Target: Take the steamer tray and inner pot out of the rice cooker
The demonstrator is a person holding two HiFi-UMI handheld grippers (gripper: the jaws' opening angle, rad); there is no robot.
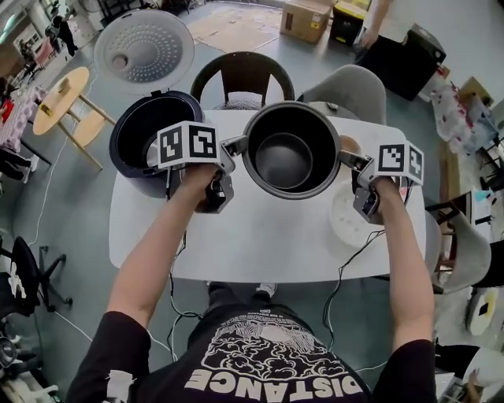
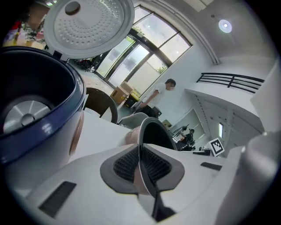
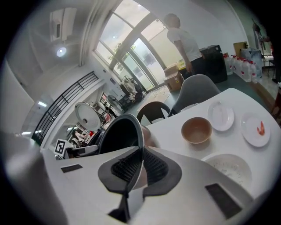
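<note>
It looked like a big open lab or office hall rather than a home: tall windows (image 3: pixel 136 52) and a railed upper gallery (image 2: pixel 230 80) at the far side, cardboard boxes (image 1: pixel 305 17) on the floor, cables (image 1: pixel 172 295) trailing under the white table (image 1: pixel 260 244).

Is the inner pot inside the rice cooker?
No, the pot is held by its rim in the left gripper and right gripper, beside the empty cooker.

1. Inner pot (image 1: pixel 291 149): black inside, copper-toned outside.
2. Rice cooker (image 1: pixel 116 138): navy blue body; lid (image 1: pixel 144 46) silver-white, dotted with perforations.
3. Steamer tray (image 1: pixel 342 224): white, perforated.
4. Tabletop (image 1: pixel 260 236): white.
5. Left tool (image 2: pixel 141 165) and right tool (image 3: pixel 139 169): white shells, dark grey ribbed pads, black-and-white square markers.
</note>
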